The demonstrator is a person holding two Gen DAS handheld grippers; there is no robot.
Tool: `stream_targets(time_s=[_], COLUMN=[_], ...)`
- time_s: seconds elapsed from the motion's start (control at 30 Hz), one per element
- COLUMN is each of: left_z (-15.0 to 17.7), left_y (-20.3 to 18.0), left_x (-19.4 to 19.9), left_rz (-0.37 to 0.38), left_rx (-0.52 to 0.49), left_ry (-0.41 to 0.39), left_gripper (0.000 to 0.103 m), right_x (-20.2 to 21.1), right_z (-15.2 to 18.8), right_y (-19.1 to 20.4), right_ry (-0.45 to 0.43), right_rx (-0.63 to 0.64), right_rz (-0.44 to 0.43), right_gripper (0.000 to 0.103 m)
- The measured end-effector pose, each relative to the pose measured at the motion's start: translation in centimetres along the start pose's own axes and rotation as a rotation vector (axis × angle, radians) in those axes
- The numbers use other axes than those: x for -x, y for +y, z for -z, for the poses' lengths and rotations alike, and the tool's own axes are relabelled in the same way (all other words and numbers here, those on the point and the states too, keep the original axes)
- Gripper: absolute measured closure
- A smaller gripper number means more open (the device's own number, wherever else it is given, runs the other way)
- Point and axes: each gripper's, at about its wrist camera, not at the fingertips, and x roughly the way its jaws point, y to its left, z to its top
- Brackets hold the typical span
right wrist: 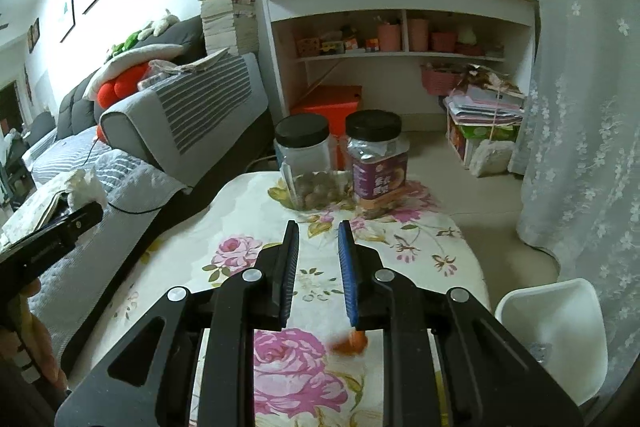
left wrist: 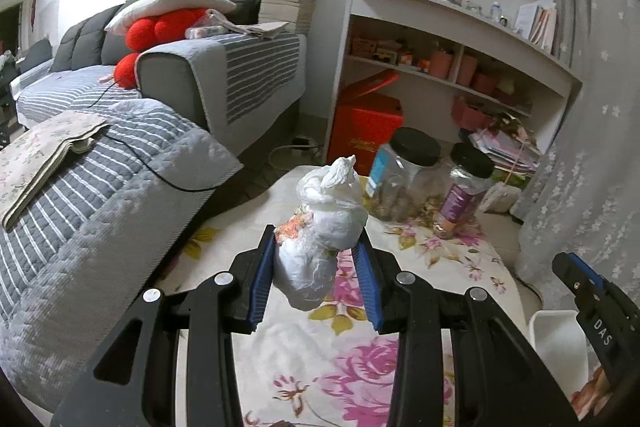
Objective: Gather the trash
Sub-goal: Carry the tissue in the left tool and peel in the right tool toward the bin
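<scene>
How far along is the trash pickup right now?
Underway. The left gripper is shut on a wad of white tissue, lifted off the flowered table. The right gripper is shut and empty. An orange scrap lies on the table; the white bin waits beside it.

Both grippers are chunky black plastic with silver round screws. The left gripper (left wrist: 318,255) and right gripper (right wrist: 318,243) have ribbed blue pads; white "DAS" lettering marks one.

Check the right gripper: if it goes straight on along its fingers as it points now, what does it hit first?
Probably the floral tablecloth just ahead of the right gripper, since it tilts downward. If it clears the cloth, next in line are the two black-lidded jars: the clear jar and the purple-labelled jar. Depth is hard to judge through the fisheye.
</scene>
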Motion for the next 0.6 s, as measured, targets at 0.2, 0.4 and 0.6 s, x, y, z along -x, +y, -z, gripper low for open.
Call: stream_targets(time_s=[0.2, 0.4, 0.6], left_z=[0.4, 1.1, 1.5], left_y=[-2.3, -3.0, -2.1], left_x=[-0.1, -1.1, -2.4], left_rz=[0.033, 0.037, 0.034], left_rx=[-0.031, -0.068, -0.053], left_ry=[0.003, 0.036, 0.089], left_gripper=[0.065, 0.064, 0.064], right_x=[0.6, -5.2, -12.1], right_z=[0.2, 3.8, 10.0], right_y=[-1.2, -4.1, -2.8], right_ry=[0.01, 0.338, 0.615], right_rx=[0.008, -0.059, -0.062], right_rz=[0.021, 0.056, 0.078], right_gripper=[0.084, 0.038, 0.035])
